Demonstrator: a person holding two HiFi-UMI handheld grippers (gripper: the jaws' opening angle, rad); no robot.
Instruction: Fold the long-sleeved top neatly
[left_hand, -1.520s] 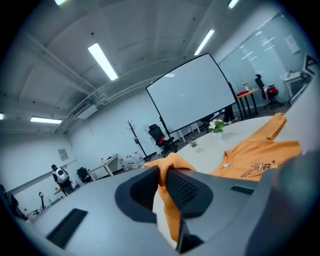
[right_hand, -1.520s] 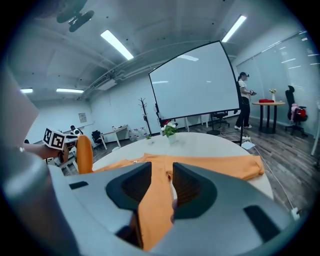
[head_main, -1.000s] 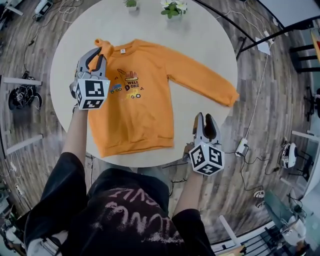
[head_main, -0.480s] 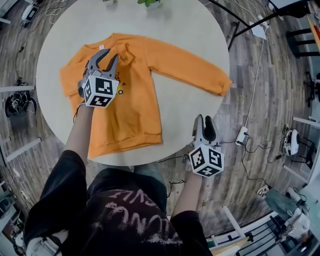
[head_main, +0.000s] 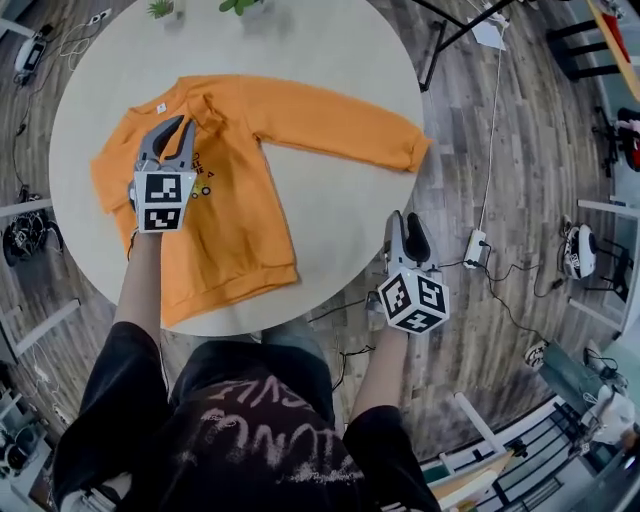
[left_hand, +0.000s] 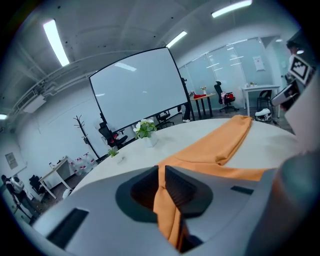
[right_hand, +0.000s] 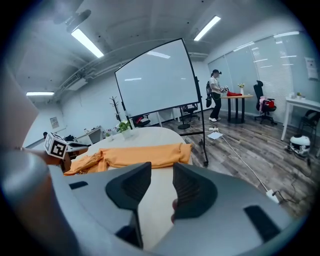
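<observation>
Round white table (head_main: 340, 190) in an office room. The orange long-sleeved top (head_main: 240, 230) lies on the table's left and middle. The left gripper (head_main: 175, 135) is above it; its jaws have just been closing and pinch orange fabric. The right gripper (head_main: 406, 225) is off the table's near-right edge, jaws spread, nothing between them.

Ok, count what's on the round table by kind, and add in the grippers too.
orange top: 1
potted plants: 2
grippers, left gripper and right gripper: 2
total: 5
</observation>
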